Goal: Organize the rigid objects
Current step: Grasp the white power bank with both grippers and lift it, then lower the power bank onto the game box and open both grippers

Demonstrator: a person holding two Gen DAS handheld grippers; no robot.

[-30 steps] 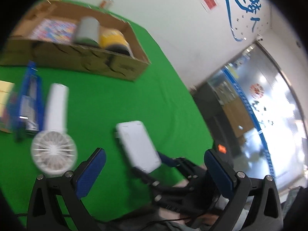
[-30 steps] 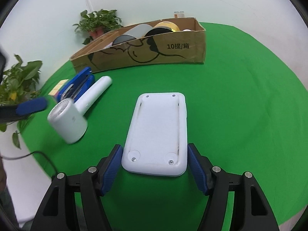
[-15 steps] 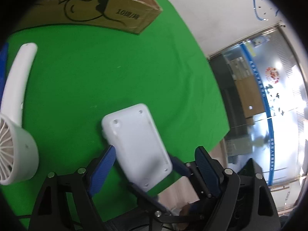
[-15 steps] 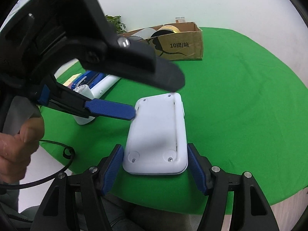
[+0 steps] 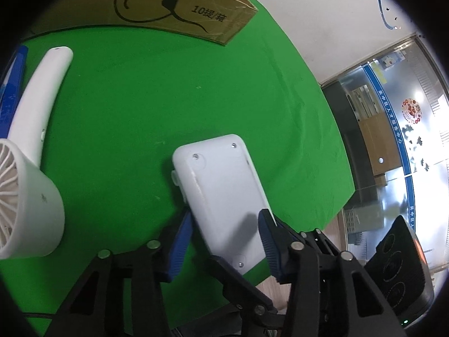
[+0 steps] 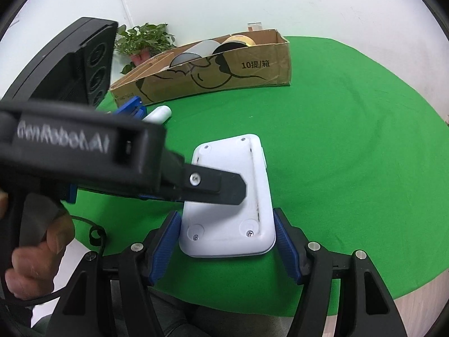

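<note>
A white case (image 6: 230, 193), flat and rectangular with screws at its corners, is gripped at its near end between the blue pads of the right tool (image 6: 227, 241); the pads are pressed against both long edges. The case is held over the near edge of the green table (image 6: 350, 154), with its far end pointing toward the cardboard box (image 6: 213, 70).

In the right wrist view, the left tool (image 6: 224, 188) is seen reaching in from the left of the case, one black finger lying across the top of the case and a blue pad just visible beneath it. The person's left hand (image 6: 36, 252) is seen on its handle. A potted plant (image 6: 146, 39) beyond the box is shown only in this view.

In the left wrist view, the left tool (image 5: 224, 241) is seen with its blue pads on either side of the case (image 5: 221, 193), closed against its edges. Only this view shows the round grille of the white fan (image 5: 25, 191), which lies to the left of the case with its handle pointing toward the box (image 5: 174, 8). A blue object (image 5: 11, 84) is seen beside the fan's handle, on the side away from the case. In the right wrist view, only the tip of the fan handle (image 6: 160, 113) is visible, the rest being hidden by the left tool.

Rolls inside the box are partly visible in both views.
</note>
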